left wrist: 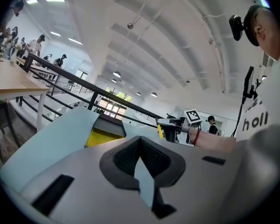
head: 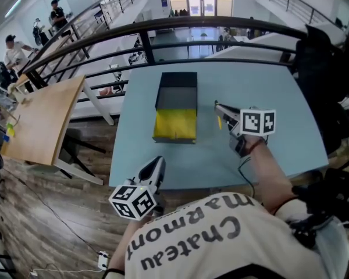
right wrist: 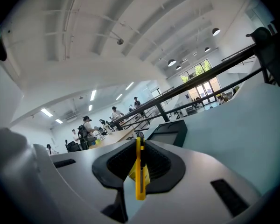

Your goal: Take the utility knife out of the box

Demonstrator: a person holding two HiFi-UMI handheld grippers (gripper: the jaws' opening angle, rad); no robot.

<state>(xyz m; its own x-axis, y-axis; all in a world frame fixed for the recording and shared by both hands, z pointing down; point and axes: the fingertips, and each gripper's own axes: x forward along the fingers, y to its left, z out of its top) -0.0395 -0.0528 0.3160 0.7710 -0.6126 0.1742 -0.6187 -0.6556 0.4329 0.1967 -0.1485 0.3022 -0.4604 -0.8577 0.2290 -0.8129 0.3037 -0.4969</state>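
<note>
An open box (head: 175, 108) lies in the middle of the light blue table (head: 267, 86), its black lid toward the far side and its yellow inside (head: 175, 124) toward me. To the right of the box, raised off the table, my right gripper (head: 218, 107) is shut on the yellow utility knife (head: 219, 121). In the right gripper view the knife (right wrist: 139, 167) stands on edge between the pads. My left gripper (head: 158, 161) hovers over the table's near edge, shut and holding nothing (left wrist: 140, 141). The left gripper view also shows the box (left wrist: 102, 135) and the knife (left wrist: 160, 131).
A wooden table (head: 43, 121) stands to the left across a gap of wood floor. A black railing (head: 163, 31) runs behind the blue table. A dark bag or chair (head: 326, 74) sits at the right edge. Several people stand far off at the left.
</note>
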